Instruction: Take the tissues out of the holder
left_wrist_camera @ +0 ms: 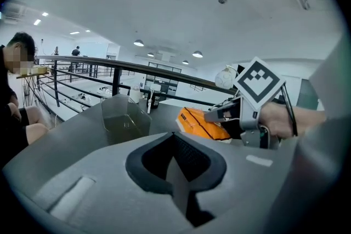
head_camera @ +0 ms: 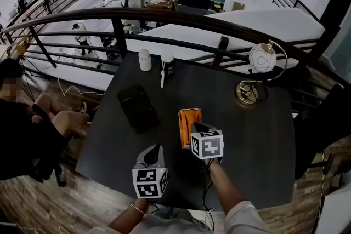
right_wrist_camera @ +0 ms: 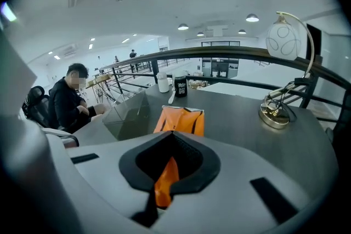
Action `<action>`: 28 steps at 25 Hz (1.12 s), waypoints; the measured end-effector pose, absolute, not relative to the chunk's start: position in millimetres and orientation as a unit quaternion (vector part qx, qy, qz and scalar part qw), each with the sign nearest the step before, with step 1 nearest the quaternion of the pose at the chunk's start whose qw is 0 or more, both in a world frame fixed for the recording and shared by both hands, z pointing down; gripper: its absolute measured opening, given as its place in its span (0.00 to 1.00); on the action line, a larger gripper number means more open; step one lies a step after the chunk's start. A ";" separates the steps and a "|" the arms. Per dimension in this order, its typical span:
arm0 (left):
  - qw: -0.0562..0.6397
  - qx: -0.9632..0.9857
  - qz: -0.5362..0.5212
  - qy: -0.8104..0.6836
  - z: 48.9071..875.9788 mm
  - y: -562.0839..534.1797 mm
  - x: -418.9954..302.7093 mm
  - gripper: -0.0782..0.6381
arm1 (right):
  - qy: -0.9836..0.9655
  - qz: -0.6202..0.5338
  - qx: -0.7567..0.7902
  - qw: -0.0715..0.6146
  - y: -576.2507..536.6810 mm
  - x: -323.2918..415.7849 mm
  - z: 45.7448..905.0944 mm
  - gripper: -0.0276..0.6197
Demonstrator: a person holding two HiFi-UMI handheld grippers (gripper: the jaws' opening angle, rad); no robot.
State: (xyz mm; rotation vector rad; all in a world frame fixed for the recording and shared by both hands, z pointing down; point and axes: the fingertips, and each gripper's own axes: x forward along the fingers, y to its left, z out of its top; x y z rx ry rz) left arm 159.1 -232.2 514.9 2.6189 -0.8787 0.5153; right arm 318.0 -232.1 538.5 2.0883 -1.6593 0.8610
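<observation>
I've R tongs [right_wrist_camera: 164, 172] nipping flat orange tissue pack [right_wrist_camera: 181, 120], clear of transparent plastic holder [right_wrist_camera: 129, 115] leftward — L tongs [left_wrist_camera: 181, 186] closed, empty.

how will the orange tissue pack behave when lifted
Probably floppy: the orange tissue pack looks soft and flat, its near end pinched thin in the jaws of the right gripper. Likely light, so it may sag or swing.

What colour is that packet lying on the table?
Orange. The tissue pack shows best in the right gripper view.
</observation>
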 end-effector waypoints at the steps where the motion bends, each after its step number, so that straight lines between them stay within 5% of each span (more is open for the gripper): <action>1: 0.166 0.919 0.186 -0.306 519.4 -230.2 160.4 0.12 | -0.582 0.307 0.734 0.168 -229.9 318.8 543.3 0.06; 28: 0.185 0.908 0.227 -0.299 573.5 -218.7 178.1 0.12 | -0.595 0.350 0.704 0.165 -224.9 316.1 608.7 0.06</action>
